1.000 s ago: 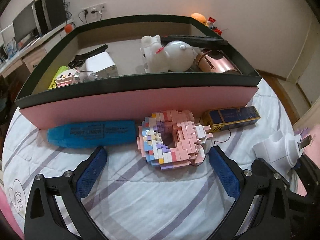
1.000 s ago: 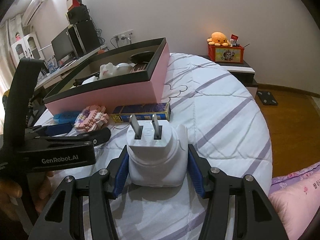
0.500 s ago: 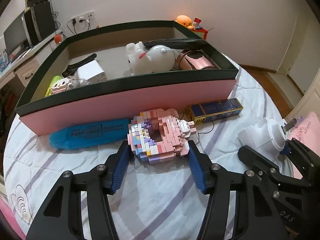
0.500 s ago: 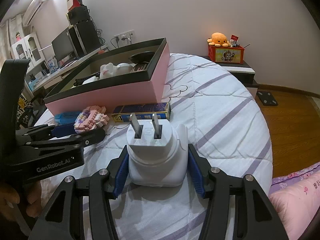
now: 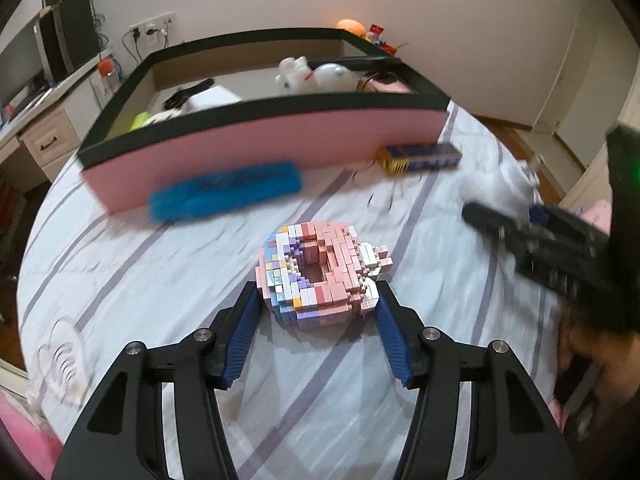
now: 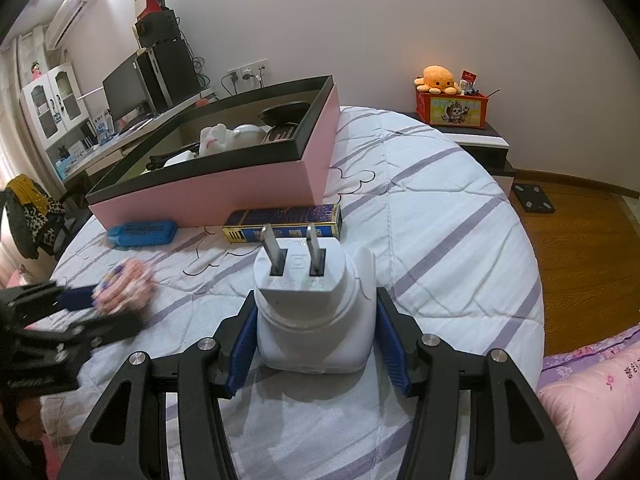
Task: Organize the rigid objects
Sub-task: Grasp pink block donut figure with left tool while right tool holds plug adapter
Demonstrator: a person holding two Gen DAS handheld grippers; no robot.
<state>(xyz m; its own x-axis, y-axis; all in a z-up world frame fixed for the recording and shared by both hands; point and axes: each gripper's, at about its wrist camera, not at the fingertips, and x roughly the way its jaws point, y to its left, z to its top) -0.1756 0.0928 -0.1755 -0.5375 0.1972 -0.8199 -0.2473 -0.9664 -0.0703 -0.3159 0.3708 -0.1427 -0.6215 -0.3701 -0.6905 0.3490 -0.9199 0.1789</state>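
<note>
Left tool [image 5: 318,300] clamped on brick donut [image 5: 320,274] above the bed [image 5: 140,280], right tool [image 6: 316,320] gripping white plug adapter [image 6: 312,312], pink box [image 6: 224,188] behind

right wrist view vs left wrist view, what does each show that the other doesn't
Only the right wrist view shows the metal prongs of the white plastic plug adapter held in the right tool, and the red storage crate. Only the left wrist view shows the ring-shaped hole in the pink brick-built donut gripped by the left tool. Both show the pink black-rimmed box, blue marker and blue-gold carton.
</note>
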